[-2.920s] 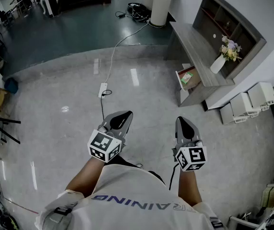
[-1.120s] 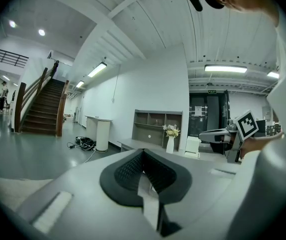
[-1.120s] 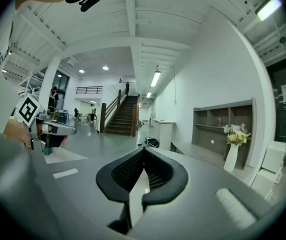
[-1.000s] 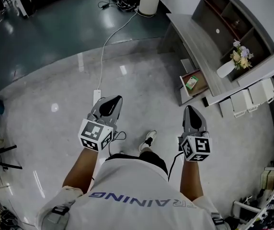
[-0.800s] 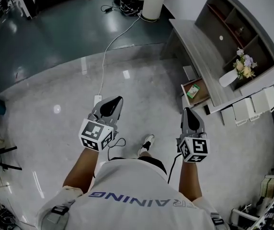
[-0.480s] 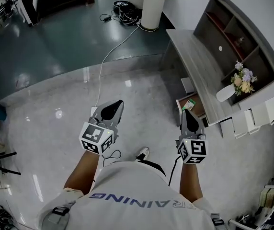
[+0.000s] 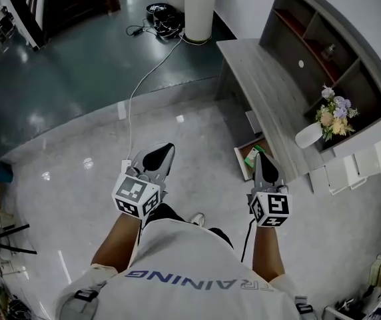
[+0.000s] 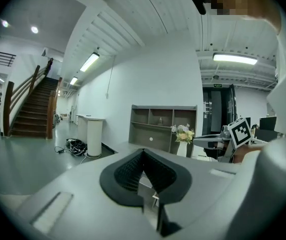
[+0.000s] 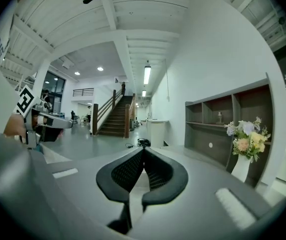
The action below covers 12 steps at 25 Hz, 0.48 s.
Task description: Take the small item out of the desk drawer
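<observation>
Holds left claw (image 7: pixel 164 151) and right claw (image 7: pixel 258 160) out over a glossy grey floor (image 7: pixel 77 152), both pinched shut at the tips, nothing between them. Faces a grey wooden counter (image 7: pixel 264 92) at the right along the white wall, backed by an open shelf unit (image 7: pixel 310 39) and carrying a white vase of flowers (image 7: pixel 308 136). Finds the drawer (image 7: pixel 240 167) standing open under the counter's edge, just ahead of the right claw, small green item (image 7: pixel 252 154) lying inside. Takes in a white cable (image 7: pixel 150 69) running across the floor toward a white round pedestal (image 7: pixel 197 9), and a staircase (image 9: pixel 114 115) far down the hall.
</observation>
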Each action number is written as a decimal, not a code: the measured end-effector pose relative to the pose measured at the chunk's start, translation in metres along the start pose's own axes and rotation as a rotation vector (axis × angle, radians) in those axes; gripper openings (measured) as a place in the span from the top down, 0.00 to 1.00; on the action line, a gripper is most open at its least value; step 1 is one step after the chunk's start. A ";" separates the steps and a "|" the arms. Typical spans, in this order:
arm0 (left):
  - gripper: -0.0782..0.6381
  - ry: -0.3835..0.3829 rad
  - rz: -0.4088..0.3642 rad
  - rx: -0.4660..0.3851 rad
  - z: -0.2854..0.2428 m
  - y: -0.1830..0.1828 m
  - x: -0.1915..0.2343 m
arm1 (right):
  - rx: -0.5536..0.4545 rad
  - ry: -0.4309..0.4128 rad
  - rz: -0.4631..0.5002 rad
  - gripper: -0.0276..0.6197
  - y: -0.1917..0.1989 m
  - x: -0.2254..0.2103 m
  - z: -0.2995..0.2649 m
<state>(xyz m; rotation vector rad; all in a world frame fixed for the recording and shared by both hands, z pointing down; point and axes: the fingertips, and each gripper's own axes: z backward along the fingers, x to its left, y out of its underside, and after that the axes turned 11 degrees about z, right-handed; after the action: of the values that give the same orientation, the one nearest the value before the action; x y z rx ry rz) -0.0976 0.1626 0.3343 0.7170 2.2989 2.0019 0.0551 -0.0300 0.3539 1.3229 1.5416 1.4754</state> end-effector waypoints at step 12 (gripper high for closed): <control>0.89 0.335 -0.058 0.129 -0.157 0.001 -0.071 | 0.097 0.296 -0.081 0.94 0.047 -0.111 0.027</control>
<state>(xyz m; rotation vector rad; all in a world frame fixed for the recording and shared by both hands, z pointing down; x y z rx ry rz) -0.0806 -0.0090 0.3439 0.3313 2.6126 2.1018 0.1247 -0.1298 0.3725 1.1171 1.8524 1.6179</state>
